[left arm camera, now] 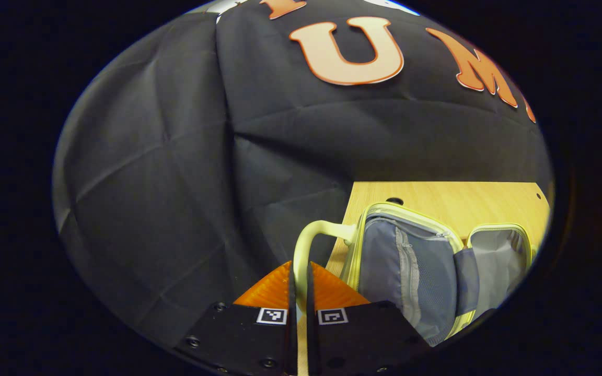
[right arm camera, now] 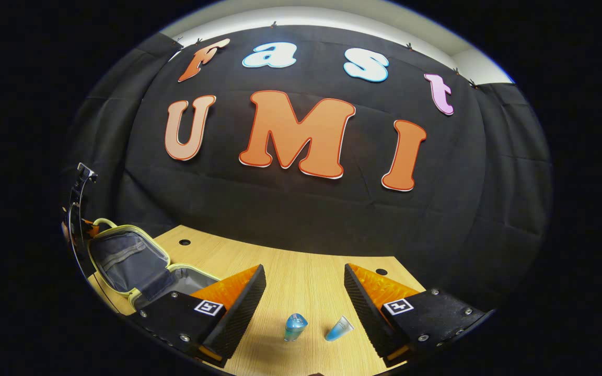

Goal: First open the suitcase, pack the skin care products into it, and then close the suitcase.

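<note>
The pale yellow suitcase [left arm camera: 405,266] lies open on the wooden table [left arm camera: 463,201], its grey lined lid with a mesh pocket raised and its other half [left arm camera: 499,261] to the right. My left gripper [left arm camera: 301,269] is shut on the suitcase's curved handle [left arm camera: 311,232], at the table's edge. In the right gripper view the open suitcase [right arm camera: 126,261] sits far left, with the left gripper [right arm camera: 79,224] at its handle. My right gripper [right arm camera: 303,271] is open above the table. A small blue bottle [right arm camera: 295,327] and a small blue tube [right arm camera: 339,329] rest on the wood between its fingers, untouched.
The table [right arm camera: 228,250] has small round holes [right arm camera: 184,242] [right arm camera: 381,272] near its back edge. The black cloth wall hangs close behind the table and wraps round its left side. Bare wood stretches between the suitcase and the two blue items.
</note>
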The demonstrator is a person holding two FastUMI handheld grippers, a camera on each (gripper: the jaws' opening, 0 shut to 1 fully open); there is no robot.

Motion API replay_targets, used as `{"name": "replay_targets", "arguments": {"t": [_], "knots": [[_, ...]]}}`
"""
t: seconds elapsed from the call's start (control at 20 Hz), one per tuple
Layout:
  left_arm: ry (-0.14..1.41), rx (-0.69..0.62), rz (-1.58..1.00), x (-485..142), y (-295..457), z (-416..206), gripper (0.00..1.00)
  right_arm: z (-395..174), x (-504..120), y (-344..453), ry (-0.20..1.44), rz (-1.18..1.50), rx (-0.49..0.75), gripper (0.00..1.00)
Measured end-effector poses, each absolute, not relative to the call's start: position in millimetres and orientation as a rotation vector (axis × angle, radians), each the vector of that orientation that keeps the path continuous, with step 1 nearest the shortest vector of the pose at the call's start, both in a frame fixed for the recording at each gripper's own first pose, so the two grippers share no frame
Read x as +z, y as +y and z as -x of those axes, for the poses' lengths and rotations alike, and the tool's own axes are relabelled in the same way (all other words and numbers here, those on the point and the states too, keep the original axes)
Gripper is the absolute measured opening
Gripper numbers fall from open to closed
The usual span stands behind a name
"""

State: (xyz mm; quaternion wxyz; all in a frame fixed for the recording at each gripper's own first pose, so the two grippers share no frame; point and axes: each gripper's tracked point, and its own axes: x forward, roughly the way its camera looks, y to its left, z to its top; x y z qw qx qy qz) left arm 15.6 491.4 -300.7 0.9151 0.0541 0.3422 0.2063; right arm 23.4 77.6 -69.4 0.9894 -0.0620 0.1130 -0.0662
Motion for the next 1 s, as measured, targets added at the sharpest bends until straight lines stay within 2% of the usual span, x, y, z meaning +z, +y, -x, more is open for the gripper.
{"name": "replay_targets", "arguments": {"t": [0.2,0.3,0.35,0.5,0.65,0.7,0.8,0.85,0.9,0.95,1.0], "knots": [[0.792,0.441,-0.075,-349.5,493.3,-1.1,0.07,-18.5,-71.6,82.2,0.239,0.125,-0.128,0.95],[0.804,0.506,-0.094,-356.9,503.0,4.0,0.07,-16.1,-73.0,81.8,0.241,0.121,-0.131,0.96],[0.793,0.512,-0.1,-357.8,506.9,-1.7,0.21,-14.9,-73.9,80.6,0.24,0.12,-0.134,0.95],[0.734,0.485,-0.083,-321.2,486.1,-14.4,0.23,-11.4,-74.8,75.6,0.236,0.115,-0.138,0.95],[0.666,0.454,-0.072,-303.4,455.6,-19.5,0.68,-9.6,-75.7,76.9,0.22,0.087,-0.106,0.96],[0.655,0.431,-0.055,-300.9,439.9,-20.7,0.76,-9.8,-76.7,76.1,0.215,0.075,-0.096,0.96],[0.622,0.392,-0.046,-290.0,410.9,-20.6,0.76,-11.2,-83.2,70.0,0.218,0.067,-0.085,0.96],[0.606,0.376,-0.05,-286.9,397.4,-22.8,0.87,-10.5,-86.4,66.3,0.219,0.067,-0.079,0.96],[0.593,0.359,-0.057,-282.0,383.7,-24.3,0.94,-10.6,-87.2,62.2,0.218,0.069,-0.073,0.95],[0.579,0.356,-0.068,-276.0,373.1,-24.2,1.0,-12.1,-88.0,57.6,0.214,0.072,-0.071,0.96],[0.564,0.346,-0.07,-269.8,360.8,-26.1,1.0,-12.3,-89.0,53.2,0.211,0.07,-0.068,0.95]]}}
